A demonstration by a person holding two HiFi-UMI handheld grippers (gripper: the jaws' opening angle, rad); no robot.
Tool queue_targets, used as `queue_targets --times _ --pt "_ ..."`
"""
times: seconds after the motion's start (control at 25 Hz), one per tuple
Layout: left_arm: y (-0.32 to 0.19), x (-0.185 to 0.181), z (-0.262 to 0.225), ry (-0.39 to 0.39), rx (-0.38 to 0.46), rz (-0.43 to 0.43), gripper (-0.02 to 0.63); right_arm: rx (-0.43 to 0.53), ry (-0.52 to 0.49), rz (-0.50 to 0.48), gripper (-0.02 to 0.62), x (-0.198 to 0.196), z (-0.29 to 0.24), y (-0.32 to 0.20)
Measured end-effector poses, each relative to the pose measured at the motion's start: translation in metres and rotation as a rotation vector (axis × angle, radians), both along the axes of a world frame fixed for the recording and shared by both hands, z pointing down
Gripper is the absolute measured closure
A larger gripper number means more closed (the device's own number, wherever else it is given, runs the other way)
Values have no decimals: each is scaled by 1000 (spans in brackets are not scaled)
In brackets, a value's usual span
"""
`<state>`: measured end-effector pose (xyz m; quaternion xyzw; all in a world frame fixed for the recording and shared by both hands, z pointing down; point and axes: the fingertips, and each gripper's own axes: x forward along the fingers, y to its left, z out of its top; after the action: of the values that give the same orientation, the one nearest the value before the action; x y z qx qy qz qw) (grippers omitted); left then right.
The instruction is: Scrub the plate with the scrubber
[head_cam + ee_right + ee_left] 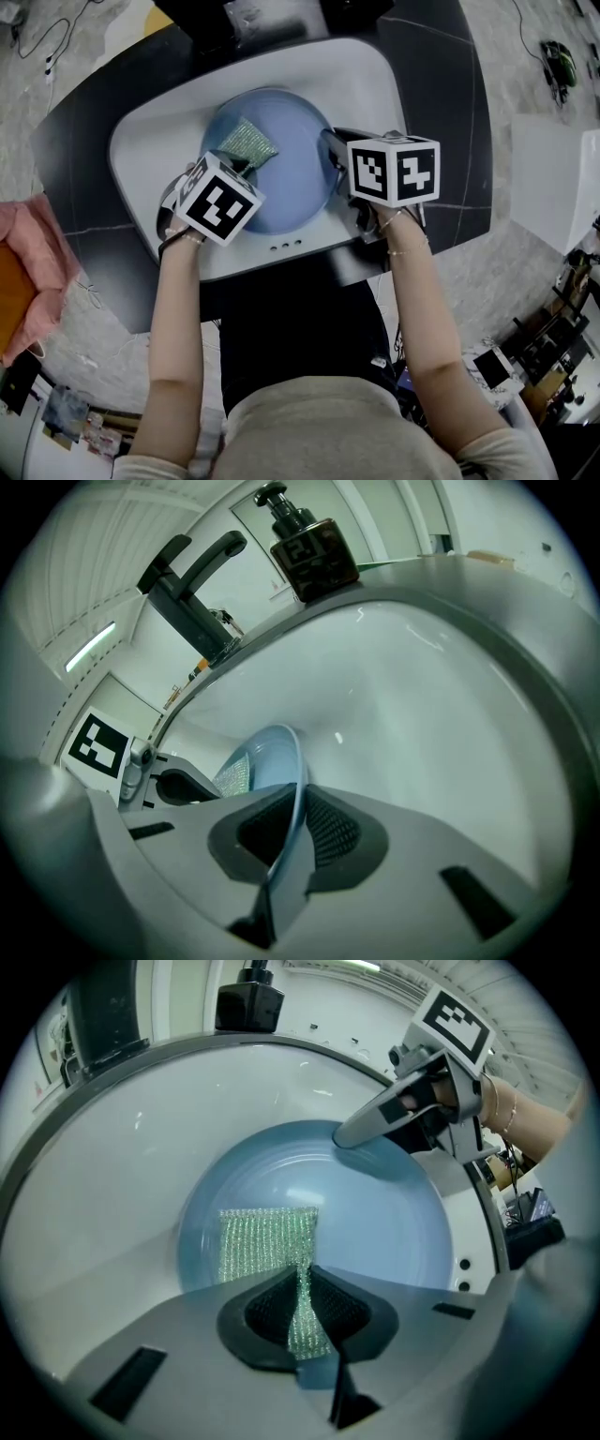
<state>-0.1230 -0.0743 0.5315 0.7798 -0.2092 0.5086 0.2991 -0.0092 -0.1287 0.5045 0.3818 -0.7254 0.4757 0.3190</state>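
Note:
A light blue plate (291, 159) lies in the white sink (150, 141). A green mesh scrubber (247, 142) rests flat on the plate's left half, and my left gripper (242, 169) is shut on its near edge. In the left gripper view the scrubber (267, 1241) spreads over the plate (375, 1232) and runs back between the jaws of that gripper (302, 1309). My right gripper (330, 152) is shut on the plate's right rim. The right gripper view shows the rim (286, 780) edge-on, pinched in the right gripper (295, 829).
A black faucet (192, 578) and a dark soap dispenser (309, 546) stand behind the basin. The sink sits in a black counter (450, 112). A pink cloth (33, 262) lies on the floor at the left, and the person's arms reach in from below.

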Motion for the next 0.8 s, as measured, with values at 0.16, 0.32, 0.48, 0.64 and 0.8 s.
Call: queue_targets --times 0.16,0.32,0.48,0.64,0.8 --pt "21 2 -4 -13 -16 50 552 4 -2 -3 555 -1 -1 -1" --pt "33 7 -8 -5 -28 70 552 10 1 -12 555 -1 -2 -2" --pt "42 19 -16 66 -57 57 552 14 3 -9 555 -1 -2 -2" --pt "51 35 -25 132 -83 62 552 17 2 -8 555 -2 -3 -3" --pt "54 47 -30 149 -74 89 552 21 4 -10 555 -2 -4 -3"
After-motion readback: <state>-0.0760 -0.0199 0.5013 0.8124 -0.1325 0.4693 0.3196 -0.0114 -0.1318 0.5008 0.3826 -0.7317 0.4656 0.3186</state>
